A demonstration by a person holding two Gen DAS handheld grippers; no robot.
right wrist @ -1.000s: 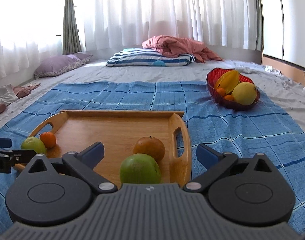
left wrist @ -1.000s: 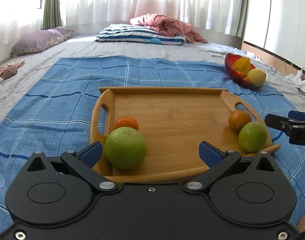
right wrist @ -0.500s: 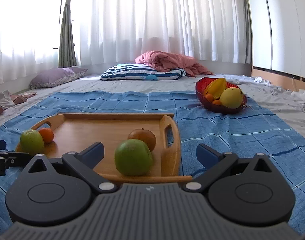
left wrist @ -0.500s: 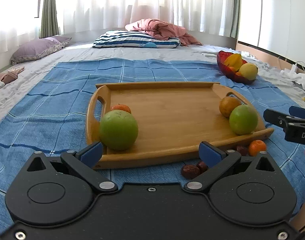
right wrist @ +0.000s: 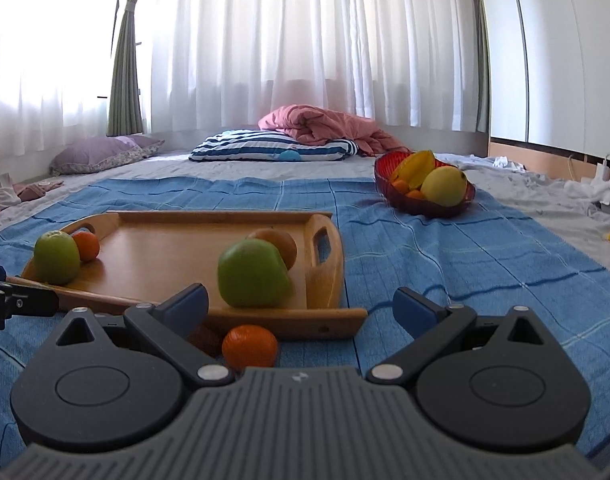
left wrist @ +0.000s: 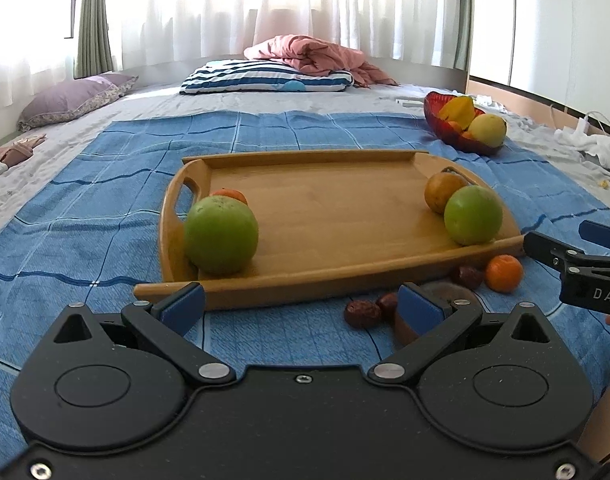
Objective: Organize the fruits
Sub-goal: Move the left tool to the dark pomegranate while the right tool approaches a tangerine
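A wooden tray (left wrist: 329, 208) (right wrist: 165, 248) lies on the blue cloth. It carries a green fruit (left wrist: 221, 234) with a small orange (left wrist: 231, 195) at its left end, and a second green fruit (left wrist: 473, 215) (right wrist: 253, 273) with a brownish orange fruit (left wrist: 441, 191) (right wrist: 279, 242) at its right end. In front of the tray lie a loose mandarin (left wrist: 503, 273) (right wrist: 249, 346) and dark red dates (left wrist: 363, 314). My left gripper (left wrist: 301, 308) is open before the tray's near edge. My right gripper (right wrist: 301, 308) is open too, just above the mandarin.
A red bowl (left wrist: 461, 136) (right wrist: 423, 200) holding a starfruit, a yellow fruit and small oranges sits far right on the cloth. Pillows and a pink blanket (right wrist: 325, 128) lie at the back. White clutter (left wrist: 593, 144) lies off the right edge.
Both grippers have drawn back and dropped lower. The tray now sits further away, and the mandarin and dates in front of it have come into view.
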